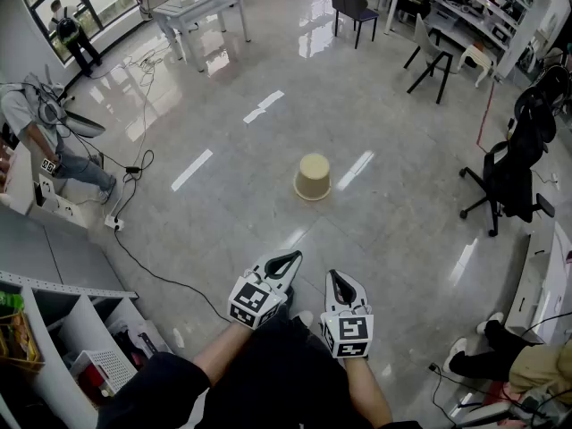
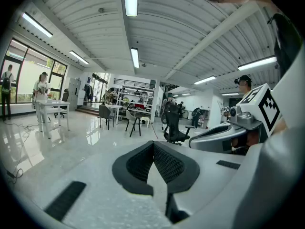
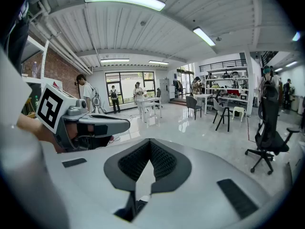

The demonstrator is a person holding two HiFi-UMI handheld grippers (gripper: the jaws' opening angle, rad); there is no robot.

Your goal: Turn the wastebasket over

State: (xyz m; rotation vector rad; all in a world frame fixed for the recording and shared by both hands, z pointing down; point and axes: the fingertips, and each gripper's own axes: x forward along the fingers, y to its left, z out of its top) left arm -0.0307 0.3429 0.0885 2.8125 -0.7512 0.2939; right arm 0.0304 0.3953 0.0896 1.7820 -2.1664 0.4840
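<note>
The left gripper (image 1: 292, 257) and the right gripper (image 1: 335, 276) are held side by side just above the person's dark-clad lap, both pointing forward and slightly down. They are a little apart from each other. In the left gripper view the two dark ribbed pads (image 2: 167, 165) meet at their tips with nothing between them. The right gripper view shows the same, its jaws closed and empty.

The wastebasket (image 1: 314, 177) is a plain beige one standing alone on the floor (image 1: 393, 231), straight ahead of the two grippers and well apart from them. Its closed flat end faces up and its wider rim rests on the floor. Neither gripper touches it.

The floor around it is glossy grey tile with bright streaks of reflected ceiling light. To its right, near the edge of the head view, stands a black office chair (image 1: 509, 172) on a wheeled base. A black cable (image 1: 143, 266) runs across the floor to its left. Farther off in that direction a person (image 1: 36, 119) in grey bends beside a white unit. At the far side of the room are a white surface (image 1: 201, 3) and a dark chair (image 1: 353, 3). An open white shelf (image 1: 63, 329) holding small items fills the lower left corner. A seated person's legs (image 1: 500, 360) show at the lower right.
</note>
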